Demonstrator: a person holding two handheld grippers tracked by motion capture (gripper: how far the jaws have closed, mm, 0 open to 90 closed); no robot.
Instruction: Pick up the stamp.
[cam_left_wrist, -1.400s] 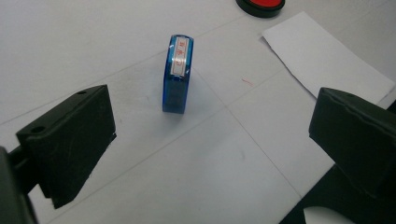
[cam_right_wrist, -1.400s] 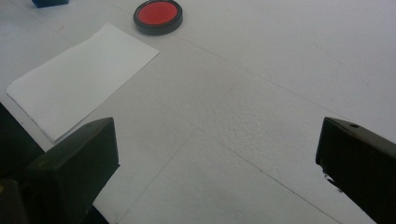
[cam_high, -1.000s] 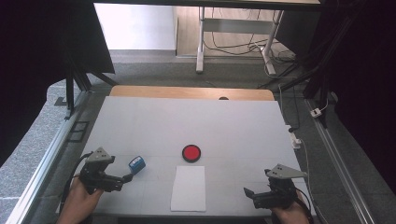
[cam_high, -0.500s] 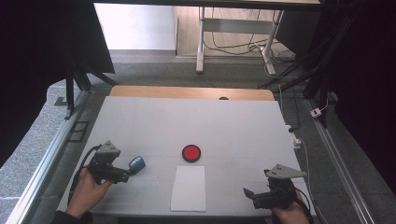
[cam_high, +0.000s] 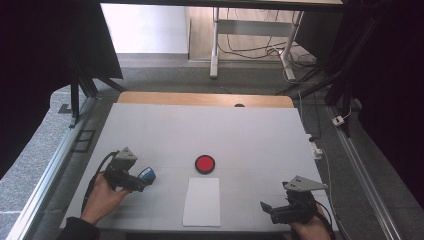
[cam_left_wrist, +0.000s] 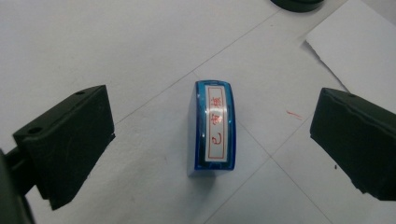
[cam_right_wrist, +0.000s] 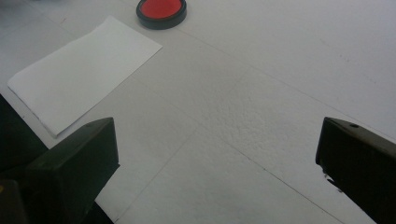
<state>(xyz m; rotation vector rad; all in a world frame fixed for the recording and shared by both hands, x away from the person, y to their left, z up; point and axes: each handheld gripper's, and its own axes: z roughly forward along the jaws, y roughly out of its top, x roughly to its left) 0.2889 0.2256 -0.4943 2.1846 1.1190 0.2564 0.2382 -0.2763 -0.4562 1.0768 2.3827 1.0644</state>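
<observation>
To grip the blue stamp (cam_left_wrist: 212, 128) well, the left gripper (cam_left_wrist: 212, 149) should come down squarely so its 2 jaws meet the long flat sides, not the curved labelled top. Its jaws stand wide apart, and the stamp lies on the white table (cam_high: 165, 130) between them, touching neither, nearer the left jaw. The right gripper (cam_right_wrist: 215, 172) hovers with jaws apart over bare table, near the white paper sheet (cam_right_wrist: 84, 70) and red ink pad (cam_right_wrist: 161, 9).
</observation>
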